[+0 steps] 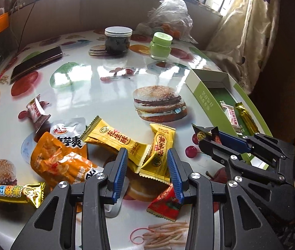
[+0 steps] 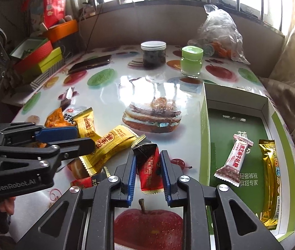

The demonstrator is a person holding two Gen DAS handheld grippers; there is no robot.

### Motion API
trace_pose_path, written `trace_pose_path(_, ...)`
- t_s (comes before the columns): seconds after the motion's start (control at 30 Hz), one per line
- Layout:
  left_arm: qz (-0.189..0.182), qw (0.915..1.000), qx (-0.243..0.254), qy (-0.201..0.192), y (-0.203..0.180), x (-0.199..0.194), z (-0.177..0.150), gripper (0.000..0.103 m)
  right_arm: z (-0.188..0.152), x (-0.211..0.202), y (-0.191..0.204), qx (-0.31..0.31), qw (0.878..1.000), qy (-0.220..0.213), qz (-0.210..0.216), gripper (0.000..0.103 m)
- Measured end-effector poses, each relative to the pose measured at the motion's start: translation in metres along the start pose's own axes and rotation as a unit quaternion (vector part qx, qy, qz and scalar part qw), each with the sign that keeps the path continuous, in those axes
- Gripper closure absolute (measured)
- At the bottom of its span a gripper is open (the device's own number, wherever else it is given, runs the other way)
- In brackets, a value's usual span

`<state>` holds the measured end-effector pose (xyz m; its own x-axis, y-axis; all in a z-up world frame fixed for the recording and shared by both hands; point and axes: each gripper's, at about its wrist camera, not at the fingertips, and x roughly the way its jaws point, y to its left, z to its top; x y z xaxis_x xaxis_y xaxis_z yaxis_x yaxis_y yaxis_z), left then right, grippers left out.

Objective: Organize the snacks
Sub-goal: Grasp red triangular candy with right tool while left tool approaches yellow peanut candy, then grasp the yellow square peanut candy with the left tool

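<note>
My right gripper [image 2: 147, 162] is shut on a red and black snack packet [image 2: 148, 166], held above the table just left of the green box [image 2: 204, 125]; it also shows in the left wrist view [image 1: 210, 139]. The box holds a white candy bar [image 2: 234, 159] and a gold bar [image 2: 269, 179]. My left gripper [image 1: 147, 162] is open, its fingers on either side of a small yellow packet [image 1: 157, 158] in the snack pile. The pile has a long yellow packet [image 1: 116, 138], an orange bag [image 1: 57, 160], a red packet [image 1: 165, 202] and a gold bar [image 1: 16, 193].
A dark jar with a white lid [image 1: 117, 41], a green jar [image 1: 161, 45], a clear plastic bag [image 1: 170, 14] and a phone [image 1: 37, 62] stand at the back of the table. Coloured boxes [image 2: 41, 58] are stacked at the far left. A small white candy [image 1: 37, 110] lies apart.
</note>
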<state>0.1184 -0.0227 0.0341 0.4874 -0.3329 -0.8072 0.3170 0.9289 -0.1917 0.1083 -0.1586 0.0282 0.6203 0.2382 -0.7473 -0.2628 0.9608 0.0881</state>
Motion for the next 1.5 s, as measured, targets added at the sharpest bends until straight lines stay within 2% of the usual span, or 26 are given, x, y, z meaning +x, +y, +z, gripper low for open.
trace_pose_path(0.17,-0.015,0.9997,0.018,0.010,-0.010,0.010,0.005,0.063,0.000,-0.008,-0.005,0.014,1.000,-0.008,-0.001,0.082)
trace_pose_path(0.5,0.011,0.9985,0.043,0.033,-0.022,0.028,0.005,0.063,-0.002,-0.015,-0.013,0.033,0.999,-0.017,-0.003,0.082)
trace_pose_path(0.83,0.032,0.9978,0.049,0.030,-0.025,0.032,0.006,0.063,-0.005,-0.017,-0.017,0.041,0.999,-0.018,-0.001,0.082)
trace_pose_path(0.9,0.035,0.9979,0.048,0.027,-0.024,0.031,0.006,0.067,-0.005,-0.017,-0.017,0.042,0.999,-0.018,0.000,0.082)
trace_pose_path(0.93,0.038,0.9977,0.048,0.028,-0.024,0.032,0.006,0.074,-0.005,-0.017,-0.017,0.042,0.999,-0.018,-0.001,0.082)
trace_pose_path(0.97,0.041,0.9976,0.048,0.028,-0.023,0.032,0.006,0.076,-0.005,-0.017,-0.017,0.043,0.999,-0.018,-0.001,0.082)
trace_pose_path(1.5,0.037,0.9988,0.030,0.009,-0.022,0.017,0.005,0.079,-0.008,-0.022,-0.015,0.046,0.999,-0.024,-0.003,0.082)
